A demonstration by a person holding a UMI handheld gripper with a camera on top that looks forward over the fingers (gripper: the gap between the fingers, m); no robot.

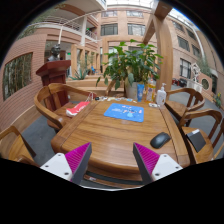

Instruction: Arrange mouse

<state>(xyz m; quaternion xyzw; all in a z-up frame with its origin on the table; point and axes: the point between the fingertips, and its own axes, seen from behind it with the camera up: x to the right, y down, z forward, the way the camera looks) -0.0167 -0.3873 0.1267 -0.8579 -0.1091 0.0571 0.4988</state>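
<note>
A black computer mouse [160, 140] lies on the round wooden table [105, 135], ahead and to the right of my fingers, near the table's right edge. A blue mouse mat [125, 113] lies flat further back, about the table's middle. My gripper [111, 160] is open and empty above the table's near edge, its two magenta-padded fingers [70, 160] spread wide with only bare wood between them. The mouse lies off the mat, apart from it.
A red booklet [76, 108] lies on the table's left side. A potted plant [130, 65] and bottles [160, 95] stand at the table's far side. Wooden chairs [48, 100] ring the table; a brick building stands beyond.
</note>
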